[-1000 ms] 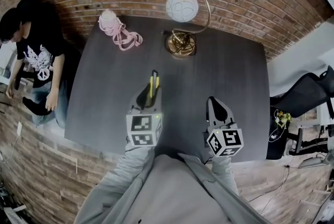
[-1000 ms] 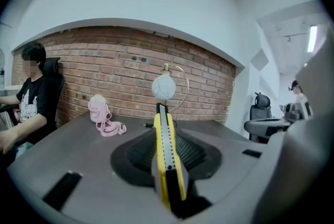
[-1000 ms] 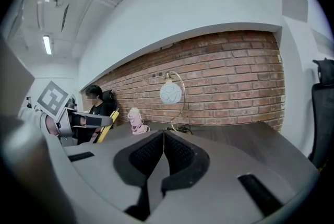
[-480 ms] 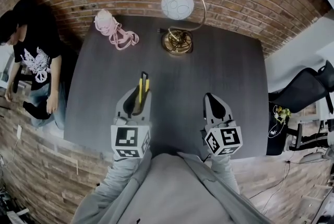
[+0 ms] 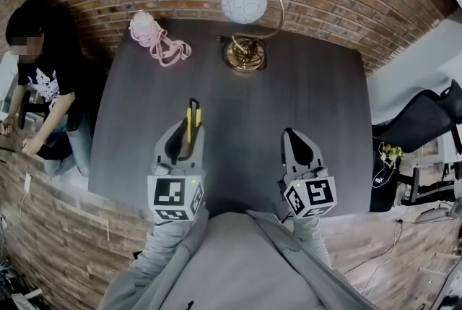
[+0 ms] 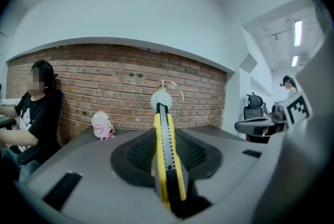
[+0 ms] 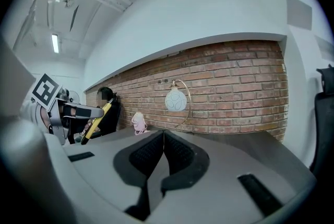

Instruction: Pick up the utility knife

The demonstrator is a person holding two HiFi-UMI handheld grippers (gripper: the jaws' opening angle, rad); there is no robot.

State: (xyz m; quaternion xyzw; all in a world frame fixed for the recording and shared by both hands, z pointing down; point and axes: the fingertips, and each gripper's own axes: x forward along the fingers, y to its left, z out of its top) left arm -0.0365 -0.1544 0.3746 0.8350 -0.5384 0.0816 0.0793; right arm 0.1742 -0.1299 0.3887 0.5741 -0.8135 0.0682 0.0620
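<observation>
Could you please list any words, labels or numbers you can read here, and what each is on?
No text can be read.
Left marker cube, right marker cube: square patterns only, no letters.
Utility knife: no legible brand.
Person's shirt print: too small to read.

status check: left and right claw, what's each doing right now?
Left claw: closed on the yellow utility knife.
Right claw: closed, nothing between its jaws.

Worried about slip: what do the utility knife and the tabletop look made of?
Utility knife: probably glossy yellow plastic body, with a grey notched rail that looks metal. Table: dark, matte, faint wood grain; perhaps laminate.
</observation>
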